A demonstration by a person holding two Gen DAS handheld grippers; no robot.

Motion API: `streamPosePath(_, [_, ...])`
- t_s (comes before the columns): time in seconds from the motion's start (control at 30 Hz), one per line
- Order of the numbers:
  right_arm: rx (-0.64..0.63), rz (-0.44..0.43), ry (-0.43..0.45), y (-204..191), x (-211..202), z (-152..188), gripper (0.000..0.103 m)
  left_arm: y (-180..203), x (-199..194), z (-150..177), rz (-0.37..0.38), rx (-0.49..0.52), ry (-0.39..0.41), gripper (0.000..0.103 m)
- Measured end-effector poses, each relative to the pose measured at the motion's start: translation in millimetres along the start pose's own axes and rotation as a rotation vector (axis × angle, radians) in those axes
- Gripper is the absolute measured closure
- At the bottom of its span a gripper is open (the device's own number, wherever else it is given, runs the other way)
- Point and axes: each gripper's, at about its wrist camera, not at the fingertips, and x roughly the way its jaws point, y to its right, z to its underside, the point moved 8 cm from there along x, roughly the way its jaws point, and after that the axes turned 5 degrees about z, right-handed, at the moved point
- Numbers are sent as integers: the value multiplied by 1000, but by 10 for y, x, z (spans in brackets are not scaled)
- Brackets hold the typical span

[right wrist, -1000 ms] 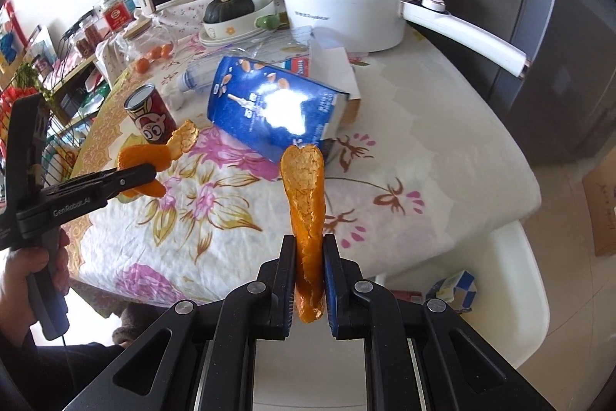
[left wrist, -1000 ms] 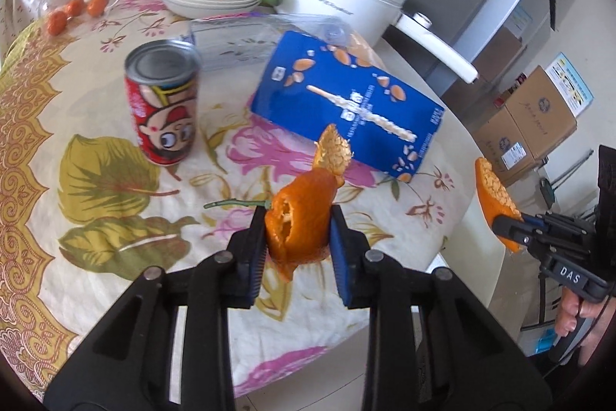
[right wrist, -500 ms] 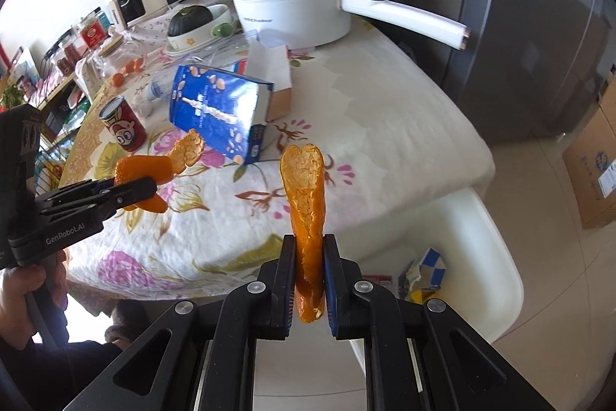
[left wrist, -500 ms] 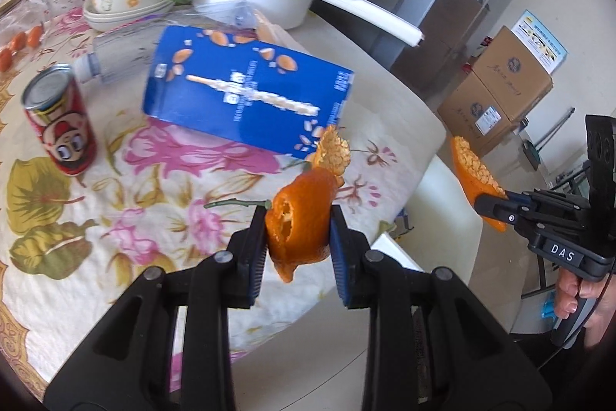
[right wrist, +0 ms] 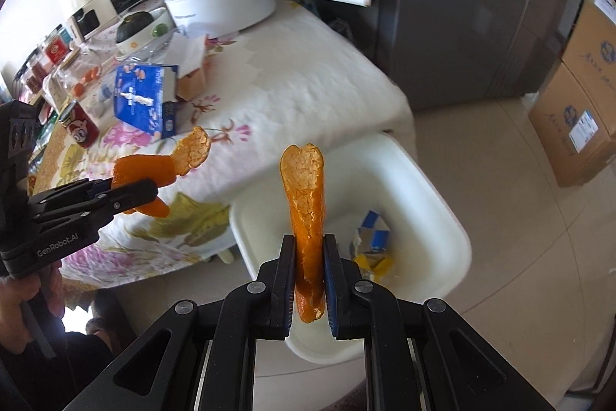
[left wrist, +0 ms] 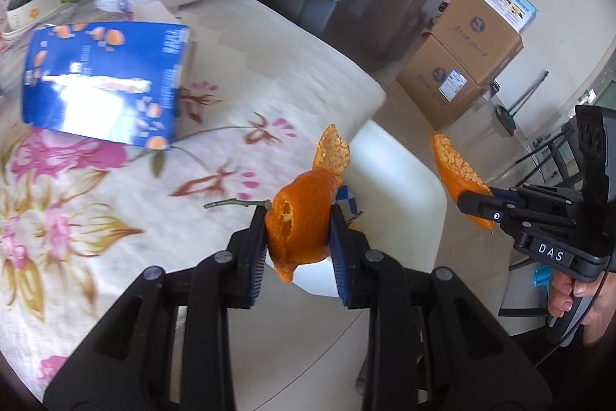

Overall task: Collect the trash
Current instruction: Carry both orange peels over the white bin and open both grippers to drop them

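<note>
Two peels clamped: curled peel (left wrist: 298,230) between left gripper (left wrist: 298,249) pads, long strip (right wrist: 308,218) upright in right gripper (right wrist: 310,280). Light, limp, tearable; best gripped low, mid-strip.

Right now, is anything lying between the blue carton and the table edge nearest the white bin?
No. In the right wrist view only bare flowered tablecloth lies between the blue carton and that edge by the white bin.
</note>
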Motion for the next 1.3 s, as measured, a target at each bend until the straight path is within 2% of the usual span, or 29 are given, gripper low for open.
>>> streamPosePath(0.23, [45,32,-23,441,20,140,89,333,408,71,27,38,-45,71])
streamPosePath(0.47, [61,50,-42,632,72,221,89,456,631,77,19,67,-58,69])
streamPosePath(0.5, [62,51,-45,647,78,227,89,455,647,76,12,67,-57,65])
streamPosePath(0.57, [63,53,-49,667,90,235,89,437,665,79,-6,53,-63,46])
streamPosePath(0.6, [64,54,-51,682,95,239,89,420,658,73,-28,49,-53,32])
streamPosePath(0.63, [65,54,-52,689,98,239,89,406,647,62,-43,53,-44,28])
streamPosePath(0.87, [71,61,-63,716,134,240,89,342,610,44,-86,66,-49,26])
streamPosePath(1.3, [94,73,-55,709,174,158,87,257,490,8,-120,62,-36,23])
